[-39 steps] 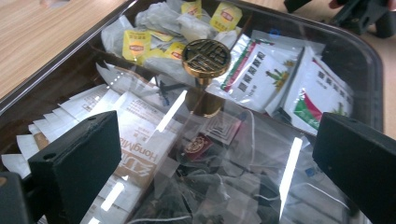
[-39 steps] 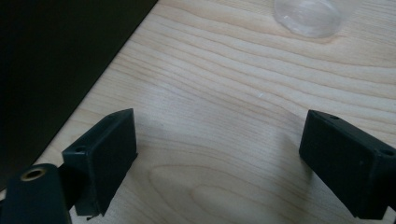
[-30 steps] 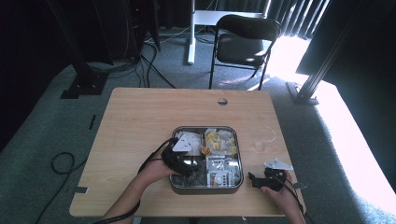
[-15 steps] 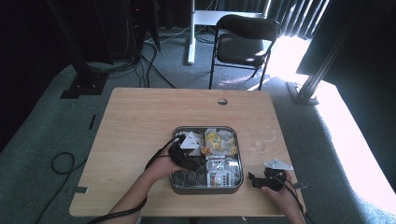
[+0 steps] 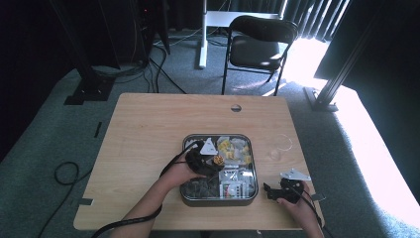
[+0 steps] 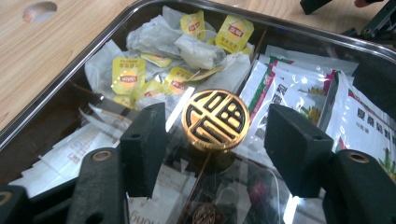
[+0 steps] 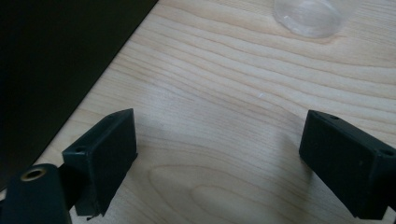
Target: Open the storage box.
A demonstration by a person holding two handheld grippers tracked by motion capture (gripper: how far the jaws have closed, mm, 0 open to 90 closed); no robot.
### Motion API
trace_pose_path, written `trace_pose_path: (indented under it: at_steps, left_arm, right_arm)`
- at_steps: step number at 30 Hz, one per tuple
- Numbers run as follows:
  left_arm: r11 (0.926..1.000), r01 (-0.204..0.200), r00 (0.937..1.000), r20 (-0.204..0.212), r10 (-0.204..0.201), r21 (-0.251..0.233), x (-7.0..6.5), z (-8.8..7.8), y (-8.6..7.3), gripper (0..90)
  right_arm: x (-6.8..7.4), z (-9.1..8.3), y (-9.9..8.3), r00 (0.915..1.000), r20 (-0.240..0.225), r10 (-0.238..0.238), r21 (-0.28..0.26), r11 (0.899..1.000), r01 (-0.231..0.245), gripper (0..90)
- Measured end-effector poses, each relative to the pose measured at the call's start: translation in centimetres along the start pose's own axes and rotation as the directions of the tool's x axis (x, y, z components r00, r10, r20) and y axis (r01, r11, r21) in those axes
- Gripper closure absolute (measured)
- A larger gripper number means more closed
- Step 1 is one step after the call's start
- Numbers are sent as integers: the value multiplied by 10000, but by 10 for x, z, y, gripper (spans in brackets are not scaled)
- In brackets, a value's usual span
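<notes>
Two black fingers (image 6: 144, 140) of the left gripper (image 5: 210, 164) are closing around the gold knob (image 6: 215, 119) of the tray's (image 5: 251, 148) clear lid, not yet touching it, so lifting remains. Near the counter's (image 5: 148, 129) front right corner, the right gripper (image 5: 270, 192) is idling, fingers apart.

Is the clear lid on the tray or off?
On: the gold knob stands on the clear lid covering the tea bags.

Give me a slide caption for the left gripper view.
Left gripper closing around the gold knob on the clear lid of a tea-bag tray.
</notes>
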State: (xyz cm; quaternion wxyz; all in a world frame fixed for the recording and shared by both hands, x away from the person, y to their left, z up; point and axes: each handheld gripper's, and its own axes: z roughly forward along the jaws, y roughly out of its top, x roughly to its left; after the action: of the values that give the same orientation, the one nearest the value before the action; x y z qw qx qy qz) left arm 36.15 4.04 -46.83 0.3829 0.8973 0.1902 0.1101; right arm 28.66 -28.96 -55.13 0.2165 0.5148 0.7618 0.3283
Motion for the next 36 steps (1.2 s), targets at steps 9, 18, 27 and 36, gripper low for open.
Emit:
trace_pose_path:
  at_steps: [9,18,27,36]
  left_arm:
    - [9995,292,9995,141,-294,114,2,8,1,515]
    - [9997,227,9997,34,-227,-100,2,11,-2,577]
    - [9998,183,9998,-117,-184,-49,0,10,-1,588]
    - [9999,134,9997,-215,-134,39,-1,5,3,588]
  right_arm:
    - [0,0,0,10000,1,3,1,10000,-3,106]
    - [0,0,0,10000,1,-4,-2,10000,4,105]
    - [0,0,0,10000,3,-16,-9,10000,16,105]
    - [0,0,0,10000,1,2,4,10000,-2,105]
